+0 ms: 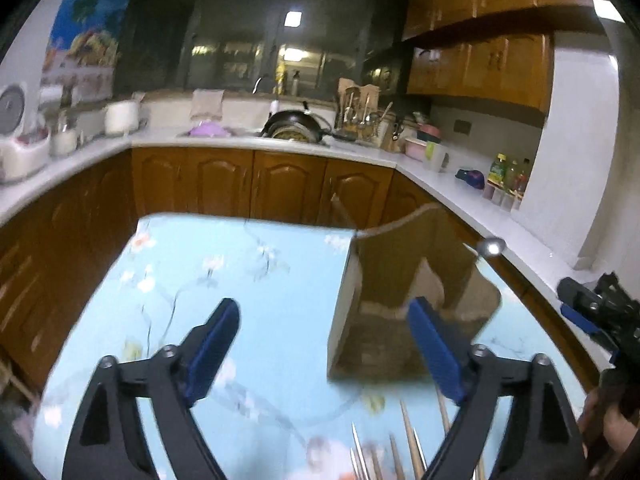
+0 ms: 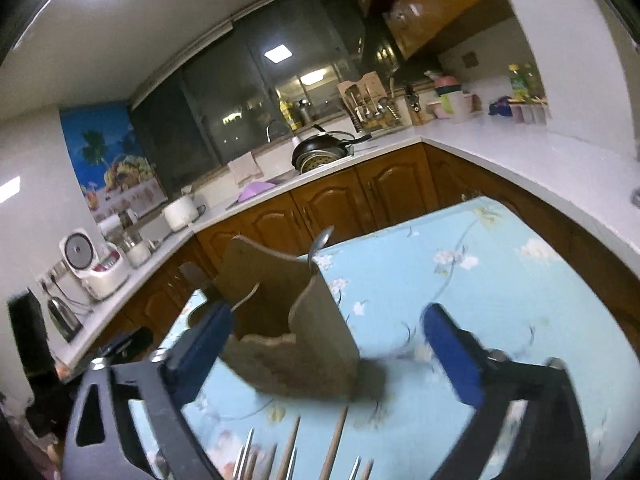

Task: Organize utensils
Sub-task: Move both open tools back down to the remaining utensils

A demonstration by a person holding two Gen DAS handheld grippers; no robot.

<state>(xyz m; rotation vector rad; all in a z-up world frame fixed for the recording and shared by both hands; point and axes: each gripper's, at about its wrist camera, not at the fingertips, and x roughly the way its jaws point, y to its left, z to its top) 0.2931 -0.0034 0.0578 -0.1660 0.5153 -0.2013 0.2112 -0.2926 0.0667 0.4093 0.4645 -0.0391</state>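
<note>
Both grippers are hovering above the table draped in a light-blue floral cloth (image 1: pixel 256 320); the left gripper (image 1: pixel 324 344) is carrying nothing, its blue-padded jaws standing wide apart, and the right gripper (image 2: pixel 328 344) is likewise gaping, empty, just in front of the brown cardboard-like holder box (image 2: pixel 288 320); that box is standing upright on the cloth, open at the top, with a shiny metal spoon (image 2: pixel 322 242) already poking out of it, so part of the sorting is judged done. The remaining utensils, a row of wooden chopsticks and metal forks (image 2: pixel 296 452), are lying flat on the cloth near the bottom edge of both views, just in front of the box and below the jaws; motion blur is softening their outlines. The step in hand looks like reaching for another piece; the next move is probably calling for one gripper to dip, straddle a single thin stick or fork handle, and pinch it cleanly without dragging its neighbours, then tilt it upright over the box opening.
</note>
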